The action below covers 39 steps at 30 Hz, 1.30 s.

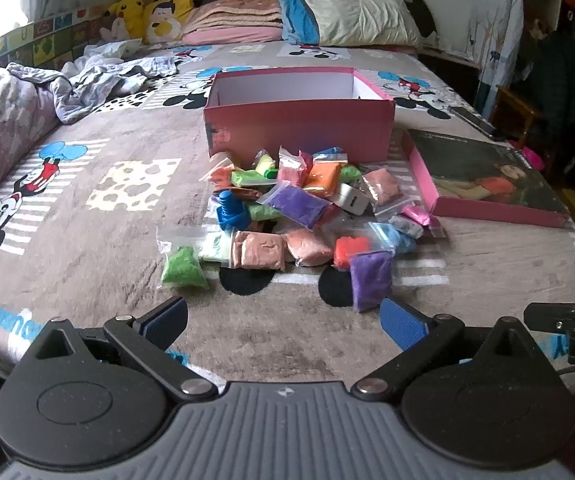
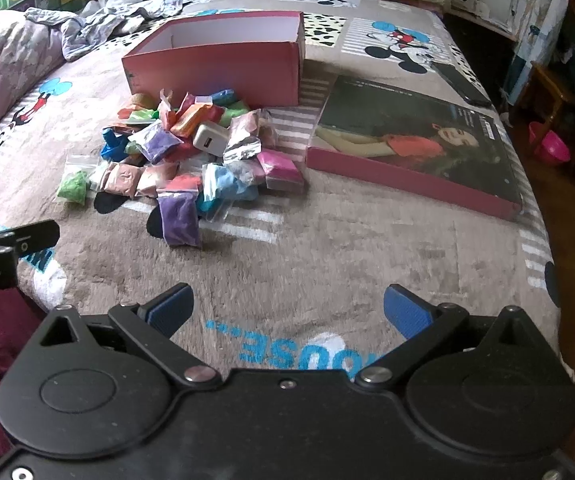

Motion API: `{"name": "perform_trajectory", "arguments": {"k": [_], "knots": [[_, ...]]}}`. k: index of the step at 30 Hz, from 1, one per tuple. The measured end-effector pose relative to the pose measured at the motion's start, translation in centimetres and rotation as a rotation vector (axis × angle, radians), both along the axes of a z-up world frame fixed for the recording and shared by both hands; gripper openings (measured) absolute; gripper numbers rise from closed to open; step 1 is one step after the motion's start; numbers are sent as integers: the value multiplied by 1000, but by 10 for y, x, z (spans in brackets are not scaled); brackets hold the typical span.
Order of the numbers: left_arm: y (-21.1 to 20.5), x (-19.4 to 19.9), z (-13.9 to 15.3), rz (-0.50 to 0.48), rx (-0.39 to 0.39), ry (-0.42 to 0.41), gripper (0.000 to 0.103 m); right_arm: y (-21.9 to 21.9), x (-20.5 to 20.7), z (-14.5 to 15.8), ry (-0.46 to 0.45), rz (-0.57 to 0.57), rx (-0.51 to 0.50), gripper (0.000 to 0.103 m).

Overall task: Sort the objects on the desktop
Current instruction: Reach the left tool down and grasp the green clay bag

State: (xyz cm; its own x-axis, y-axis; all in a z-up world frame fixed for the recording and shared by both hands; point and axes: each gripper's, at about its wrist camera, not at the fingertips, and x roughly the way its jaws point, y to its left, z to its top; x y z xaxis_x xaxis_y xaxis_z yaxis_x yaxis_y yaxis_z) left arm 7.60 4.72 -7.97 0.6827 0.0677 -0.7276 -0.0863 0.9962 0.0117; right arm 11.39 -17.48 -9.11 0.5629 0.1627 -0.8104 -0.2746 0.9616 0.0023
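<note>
A: Where do the tongs stand?

B: Both are low over the bed [image 1: 87,240], near its front edge. The left tongs [image 1: 283,320] are spread wide with nothing between the blue pads, and the right tongs [image 2: 287,308] are spread wide and empty as well. Neither touches anything.

A: And the things to sort?

B: A pile of small clear bags of coloured clay [image 1: 287,216] lies on the bed cover, just in front of the pink box [image 1: 299,132]. The box is open on top, and its white inside shows. The bags at the back of the pile lie against or just beside the box's front wall; I cannot tell which.

A: Anything else in that pile?

B: A white charger [image 2: 211,138] sits near the middle, resting on the bags, and a blue plastic tool [image 1: 231,212] stands among the bags on the pile's left side. The closest bags are a purple bag [image 1: 371,280], nearest the left tongs, and a green bag [image 1: 183,266] at the left corner of the pile.

A: What is to the right?

B: The box lid [image 2: 415,148], pink-rimmed with a printed picture of a woman, lies flat just beside the box and the pile. Behind it all are a pillow [image 1: 359,12], folded blankets and a yellow plush toy [image 1: 133,10] at the headboard.
</note>
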Motion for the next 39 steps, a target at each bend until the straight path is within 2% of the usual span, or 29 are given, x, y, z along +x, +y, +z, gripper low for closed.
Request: {"name": "perform_trajectory", "arguments": {"k": [4,9,13,18,24,26,32,34,35,37,39], "knots": [[6,12,-11,6,-18,17,103,6,7,-3,-29,30,12,102],[20,24,-26,0,-82,-4,103,16,19,-11,-68,74,-1,102],[33,31,-38,-14,-121,-21,103,19,27,-19,-107,103,53,102],[50,39,-53,-10,-124,-38,103,23,34,-28,-193,158,100,102],[87,46,-73,50,-243,-21,103,45,38,-42,-230,281,10,102],[95,46,-75,72,-225,-42,103,50,38,-43,-234,277,-5,102],[107,56,-79,61,-135,-51,103,57,43,-52,-225,309,66,102],[111,62,-83,68,-109,-48,102,54,41,-53,-289,282,126,102],[114,65,-85,70,-102,-49,99,52,39,-53,-336,273,164,102],[116,70,-89,70,-85,-43,94,54,39,-58,-360,304,172,102],[116,75,-92,62,-62,-35,84,60,42,-63,-315,330,143,102]]}}
